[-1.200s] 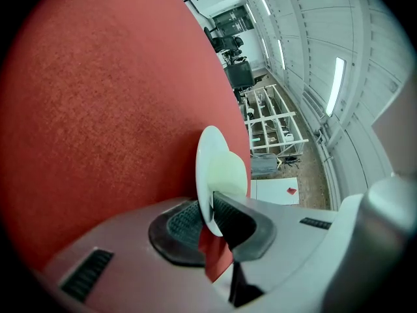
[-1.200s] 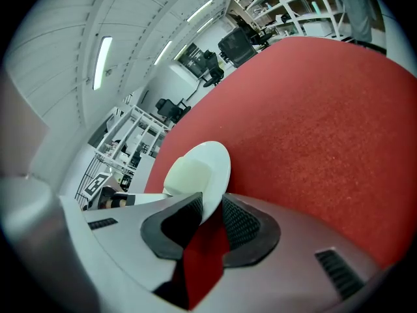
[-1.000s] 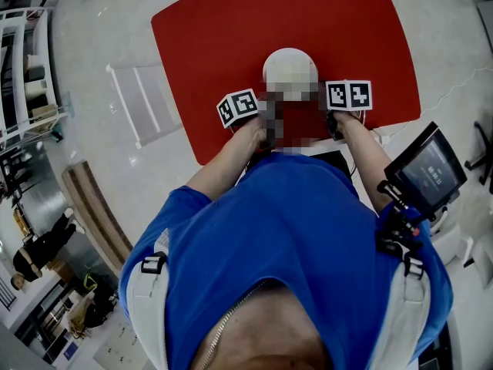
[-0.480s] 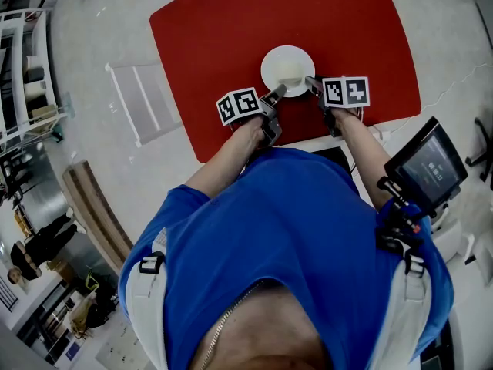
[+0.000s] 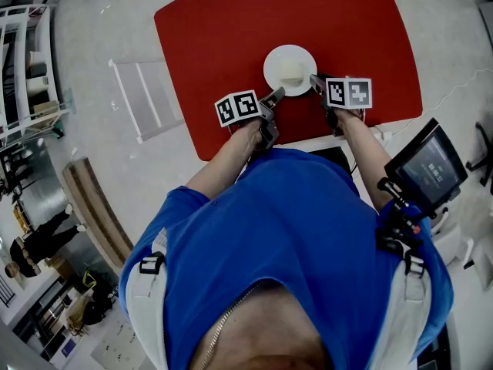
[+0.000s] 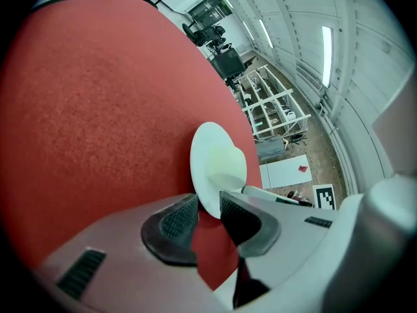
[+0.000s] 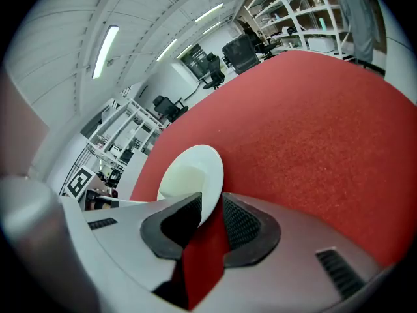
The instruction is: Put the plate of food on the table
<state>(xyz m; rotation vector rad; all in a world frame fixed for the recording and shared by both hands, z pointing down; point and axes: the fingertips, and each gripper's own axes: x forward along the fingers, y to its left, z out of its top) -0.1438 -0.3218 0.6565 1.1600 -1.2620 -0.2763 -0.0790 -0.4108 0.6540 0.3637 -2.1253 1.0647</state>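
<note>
A white plate (image 5: 289,55) with a pale block of food (image 5: 290,72) is at the near side of the red table (image 5: 231,37). My left gripper (image 5: 276,92) holds its near-left rim and my right gripper (image 5: 313,79) its near-right rim. In the left gripper view the plate (image 6: 203,145) and food (image 6: 227,165) stand on edge, the rim pinched between the left gripper (image 6: 208,214) pads. The right gripper view shows the plate (image 7: 203,158) rim caught in the right gripper (image 7: 212,217). Whether the plate's underside touches the table is hidden.
A white rack (image 5: 142,102) stands on the floor left of the table. Shelving (image 5: 27,68) and a wooden bench (image 5: 92,206) lie further left, with people (image 5: 38,245) beyond. A screen on a stand (image 5: 427,168) is at my right hip.
Plate and both grippers keep almost the same place over the near part of the table. Only tiny shifts of the grippers show.
</note>
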